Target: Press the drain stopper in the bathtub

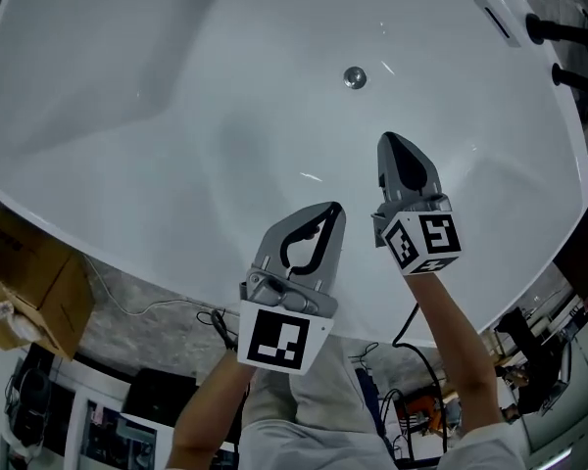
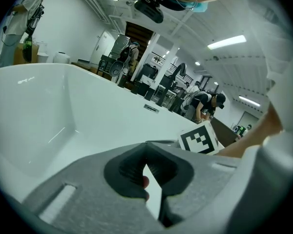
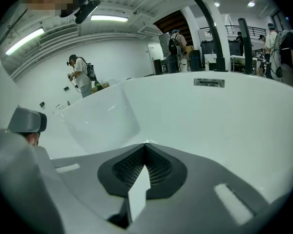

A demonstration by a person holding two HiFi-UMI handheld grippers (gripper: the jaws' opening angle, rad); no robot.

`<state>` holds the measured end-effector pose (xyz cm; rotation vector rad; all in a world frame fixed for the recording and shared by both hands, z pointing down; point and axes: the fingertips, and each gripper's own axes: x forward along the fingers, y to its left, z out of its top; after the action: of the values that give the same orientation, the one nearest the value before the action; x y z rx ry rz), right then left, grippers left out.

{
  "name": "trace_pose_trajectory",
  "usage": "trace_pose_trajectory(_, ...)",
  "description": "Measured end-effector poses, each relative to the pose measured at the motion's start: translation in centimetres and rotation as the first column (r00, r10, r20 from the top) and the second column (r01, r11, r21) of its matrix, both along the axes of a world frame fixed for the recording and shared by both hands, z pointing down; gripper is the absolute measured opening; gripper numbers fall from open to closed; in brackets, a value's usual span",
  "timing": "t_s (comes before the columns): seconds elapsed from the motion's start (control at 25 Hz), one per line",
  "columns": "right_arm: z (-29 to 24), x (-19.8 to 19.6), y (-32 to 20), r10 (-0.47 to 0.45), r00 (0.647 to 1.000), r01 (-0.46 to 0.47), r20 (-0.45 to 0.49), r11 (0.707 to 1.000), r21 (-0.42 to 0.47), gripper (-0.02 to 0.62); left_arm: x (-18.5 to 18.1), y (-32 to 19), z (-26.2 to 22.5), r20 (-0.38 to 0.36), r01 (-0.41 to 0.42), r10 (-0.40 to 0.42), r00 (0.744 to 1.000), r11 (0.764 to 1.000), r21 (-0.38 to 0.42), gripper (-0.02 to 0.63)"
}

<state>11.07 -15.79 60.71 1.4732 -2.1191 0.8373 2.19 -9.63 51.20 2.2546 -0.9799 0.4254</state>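
Observation:
A small round chrome drain stopper (image 1: 355,77) sits on the floor of the white bathtub (image 1: 127,116), toward the far end. My right gripper (image 1: 390,139) hovers over the tub, nearer to me than the stopper and a little right of it, with its jaws shut and nothing between them. My left gripper (image 1: 334,207) hangs lower left, close to the tub's near rim, also shut and empty. In the right gripper view the jaw tips (image 3: 145,144) meet over the white tub wall (image 3: 224,116). The left gripper view shows closed tips (image 2: 146,143) too.
An overflow plate (image 1: 494,16) and dark tap fittings (image 1: 559,32) sit at the tub's far right rim. A cardboard box (image 1: 29,282) stands on the floor at left. Cables (image 1: 216,321) lie below the near rim. People stand far off in the room (image 3: 80,74).

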Motion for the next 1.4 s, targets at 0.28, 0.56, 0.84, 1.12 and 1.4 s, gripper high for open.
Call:
trace_pose_trajectory(0.28,7.1,-0.1,-1.5,-0.091,0.995,0.09,-0.043,0.995,-0.036,0.002,1.1,-2.2,4.2,-0.01,-0.009,0.009,1.0,0.999,0.035,0.005)
trace_pose_trajectory(0.56,14.4,0.9,-2.9,-0.05,0.998,0.045,-0.041,0.992,-0.118,0.002,0.7,-4.0,9.6,-0.01,0.03,-0.03,0.999,0.999,0.02,0.005)
trace_pose_trajectory(0.84,22.6,3.2,-4.2,-0.077,0.992,0.058,-0.101,0.982,-0.177,0.002,1.9,-4.3,14.3,0.019,-0.052,0.051,0.999,0.998,0.038,0.005)
trace_pose_trajectory(1.12,28.6,4.2,-4.9,-0.049,0.99,0.015,-0.135,0.97,-0.241,0.002,2.6,-4.4,18.1,0.017,-0.051,0.051,0.999,0.999,0.003,0.005)
trace_pose_trajectory(1.4,31.9,5.0,-5.8,-0.018,0.987,-0.029,-0.162,0.96,-0.279,0.002,2.1,-6.5,23.5,0.078,-0.052,0.057,0.995,0.997,-0.058,0.005)
